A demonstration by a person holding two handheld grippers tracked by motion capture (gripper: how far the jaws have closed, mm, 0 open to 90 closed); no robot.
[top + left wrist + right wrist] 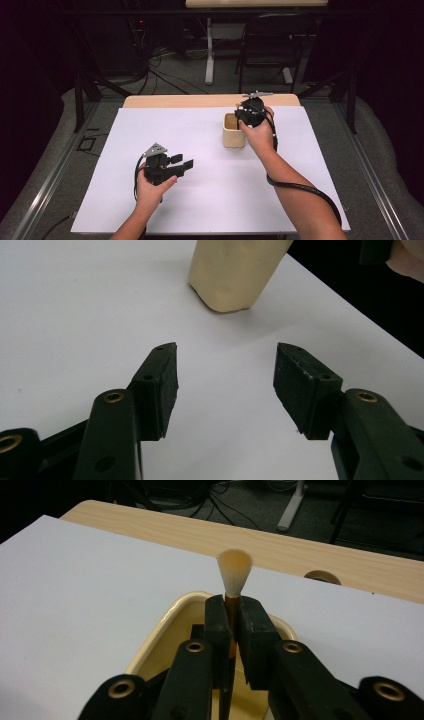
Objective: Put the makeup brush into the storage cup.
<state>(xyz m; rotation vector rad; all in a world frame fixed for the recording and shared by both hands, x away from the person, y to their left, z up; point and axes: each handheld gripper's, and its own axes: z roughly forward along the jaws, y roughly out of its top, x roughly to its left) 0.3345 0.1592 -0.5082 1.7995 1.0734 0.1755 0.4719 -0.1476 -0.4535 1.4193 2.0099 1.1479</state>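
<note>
Two grippers at work: right gripper (231, 630) pinches a brush (234, 575) by its handle above the cream cup (233, 131); lower it straight, release once inside; left gripper (225, 385) rests wide, holding nothing

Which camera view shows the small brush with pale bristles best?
The right gripper view: the small brush with pale bristles stands upright between the right gripper pads, above the cream square cup. In the high view the hand hides it. The left gripper view gives the cup's outside.
</note>
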